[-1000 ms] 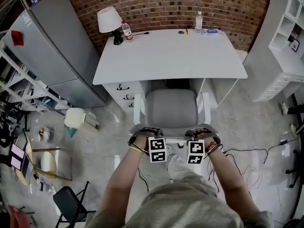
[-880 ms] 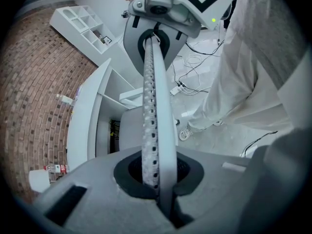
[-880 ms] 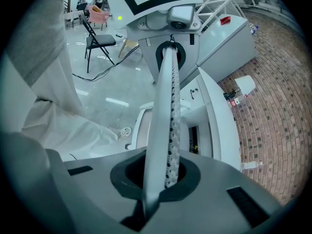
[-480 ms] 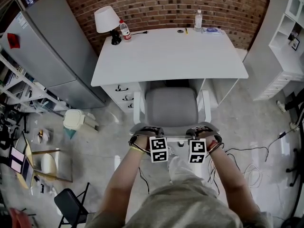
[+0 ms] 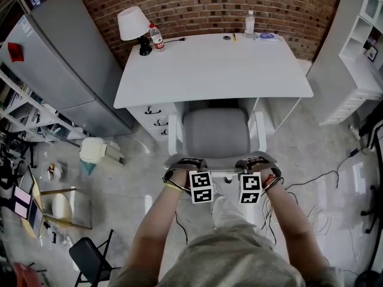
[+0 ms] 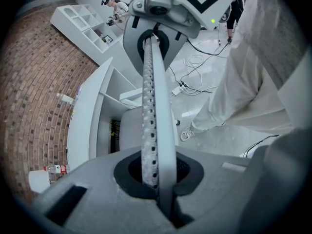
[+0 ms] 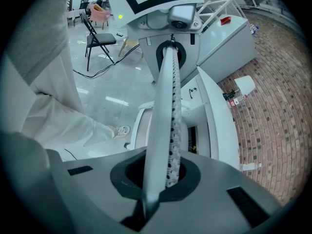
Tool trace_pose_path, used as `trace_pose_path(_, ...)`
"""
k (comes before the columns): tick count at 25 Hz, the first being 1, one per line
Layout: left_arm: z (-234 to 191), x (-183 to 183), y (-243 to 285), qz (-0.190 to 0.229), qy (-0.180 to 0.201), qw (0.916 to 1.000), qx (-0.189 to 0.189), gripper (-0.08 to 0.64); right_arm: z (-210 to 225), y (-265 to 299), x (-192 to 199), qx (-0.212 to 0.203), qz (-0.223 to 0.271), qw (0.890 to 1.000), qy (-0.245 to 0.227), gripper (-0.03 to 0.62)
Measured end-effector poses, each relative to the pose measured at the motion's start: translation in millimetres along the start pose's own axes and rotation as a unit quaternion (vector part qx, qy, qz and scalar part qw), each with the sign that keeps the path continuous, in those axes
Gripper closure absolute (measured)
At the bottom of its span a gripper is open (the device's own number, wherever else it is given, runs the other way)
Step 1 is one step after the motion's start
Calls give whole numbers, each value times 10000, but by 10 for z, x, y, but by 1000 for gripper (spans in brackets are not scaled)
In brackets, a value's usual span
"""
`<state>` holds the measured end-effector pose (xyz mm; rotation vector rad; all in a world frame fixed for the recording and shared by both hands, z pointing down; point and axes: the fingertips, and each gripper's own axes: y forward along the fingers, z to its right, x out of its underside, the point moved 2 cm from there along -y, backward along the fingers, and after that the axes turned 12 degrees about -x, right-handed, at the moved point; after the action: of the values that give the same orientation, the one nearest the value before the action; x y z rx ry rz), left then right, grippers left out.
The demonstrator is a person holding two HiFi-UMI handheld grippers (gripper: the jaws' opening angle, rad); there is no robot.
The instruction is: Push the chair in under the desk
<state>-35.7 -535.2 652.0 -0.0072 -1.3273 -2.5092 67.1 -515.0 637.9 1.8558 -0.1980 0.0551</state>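
Left tool (image 5: 184, 162) and right tool (image 5: 256, 160) clamp the chair (image 5: 216, 133) back — mid-push, we judge; next, shove it straight under the tabletop (image 5: 209, 64).

I see the grey padded office chair (image 5: 215, 133) reach the front edge of the white rectangular counter (image 5: 212, 70), just right of the white drawer unit (image 5: 154, 117). A white-shaded table lamp (image 5: 133, 24) and a clear plastic bottle (image 5: 157, 39) stand together at the counter's back left, and 1 more clear bottle (image 5: 249, 24) at its back right. The tall grey fridge (image 5: 66, 58) stands left of the counter. My left gripper (image 5: 187, 163) and right gripper (image 5: 255, 161) sit side by side at the chair's near edge.
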Motion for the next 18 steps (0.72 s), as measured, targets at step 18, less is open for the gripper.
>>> trace_pose_path(18, -140, -99, 115, -89, -48, 9999, -28, 546, 161, 32, 188, 19, -96, 9999, -45, 581)
